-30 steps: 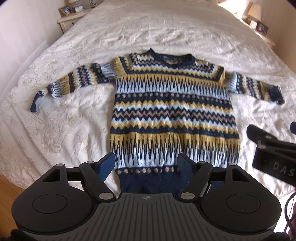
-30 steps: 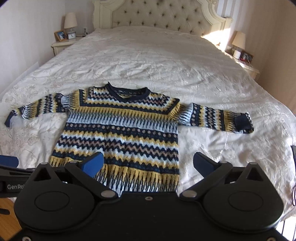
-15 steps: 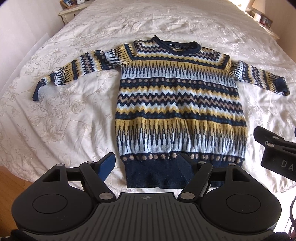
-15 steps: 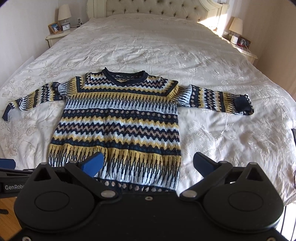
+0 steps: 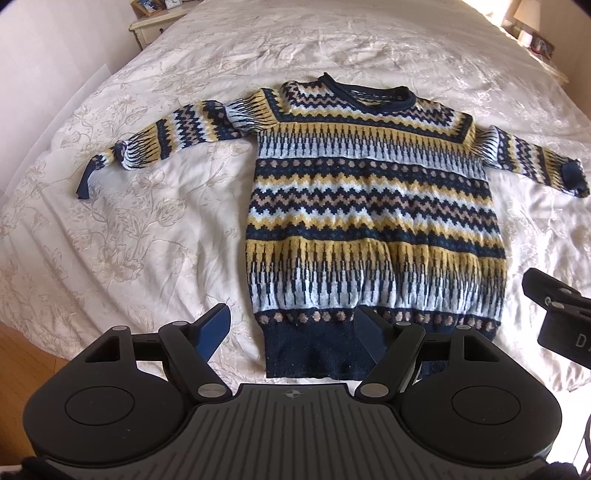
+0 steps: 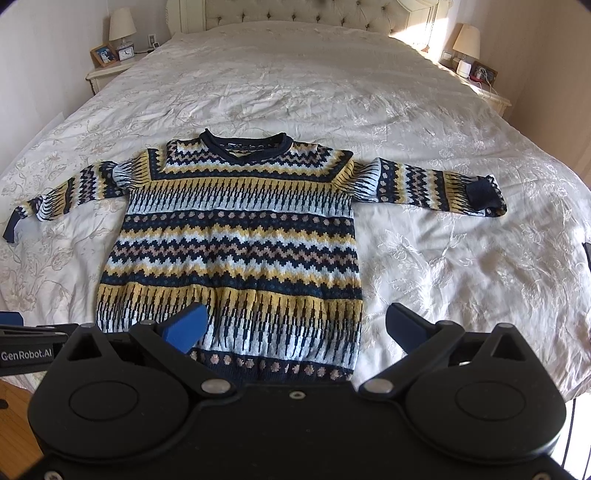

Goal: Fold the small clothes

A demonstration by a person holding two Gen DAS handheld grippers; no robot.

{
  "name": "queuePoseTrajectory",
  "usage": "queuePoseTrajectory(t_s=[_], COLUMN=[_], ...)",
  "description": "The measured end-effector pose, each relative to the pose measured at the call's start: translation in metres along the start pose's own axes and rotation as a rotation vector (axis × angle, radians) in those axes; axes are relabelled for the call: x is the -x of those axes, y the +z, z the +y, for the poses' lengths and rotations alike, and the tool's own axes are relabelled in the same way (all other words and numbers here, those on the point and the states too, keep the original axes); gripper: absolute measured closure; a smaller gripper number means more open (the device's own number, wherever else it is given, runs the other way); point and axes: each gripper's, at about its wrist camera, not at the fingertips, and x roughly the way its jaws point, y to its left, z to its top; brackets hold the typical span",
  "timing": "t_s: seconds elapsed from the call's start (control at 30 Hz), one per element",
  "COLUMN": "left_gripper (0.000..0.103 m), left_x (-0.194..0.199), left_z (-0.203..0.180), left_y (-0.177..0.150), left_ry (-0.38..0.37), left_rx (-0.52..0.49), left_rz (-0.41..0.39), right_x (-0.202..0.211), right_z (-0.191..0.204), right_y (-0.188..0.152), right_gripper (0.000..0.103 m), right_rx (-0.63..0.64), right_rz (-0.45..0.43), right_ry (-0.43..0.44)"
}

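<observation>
A small knitted sweater (image 5: 373, 206) (image 6: 236, 243) with navy, yellow and pale blue zigzag bands lies flat and face up on the bed, both sleeves spread out to the sides. Its navy hem (image 5: 314, 350) points toward me. My left gripper (image 5: 295, 328) hovers open above the hem's left corner, nothing between its fingers. My right gripper (image 6: 299, 325) hovers open over the lower right part of the sweater, also holding nothing. The right gripper's black body (image 5: 557, 314) shows at the right edge of the left wrist view.
The cream embroidered bedspread (image 6: 443, 258) covers a wide bed with a tufted headboard (image 6: 310, 14). Nightstands with lamps stand on both sides, left nightstand (image 6: 110, 70), right nightstand (image 6: 480, 85). Wooden floor (image 5: 22, 354) shows past the bed's near edge.
Both views have tilted and drawn back a little, so the sweater sits lower in frame and its navy hem, earlier hidden behind the left gripper, now shows. The sweater itself has not moved.
</observation>
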Motion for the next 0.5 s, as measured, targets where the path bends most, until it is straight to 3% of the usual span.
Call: queuePoseTrajectory(t_s=[0.5], left_gripper=[0.03], left_x=[-0.0058], left_z=[0.0014], left_y=[0.0062], left_ry=[0.004], left_rx=[0.003], left_rz=[0.008], right_x=[-0.0045], right_z=[0.0026], right_y=[0.0062], right_gripper=[0.001], right_rx=[0.0], right_rz=[-0.002], right_ry=[0.0])
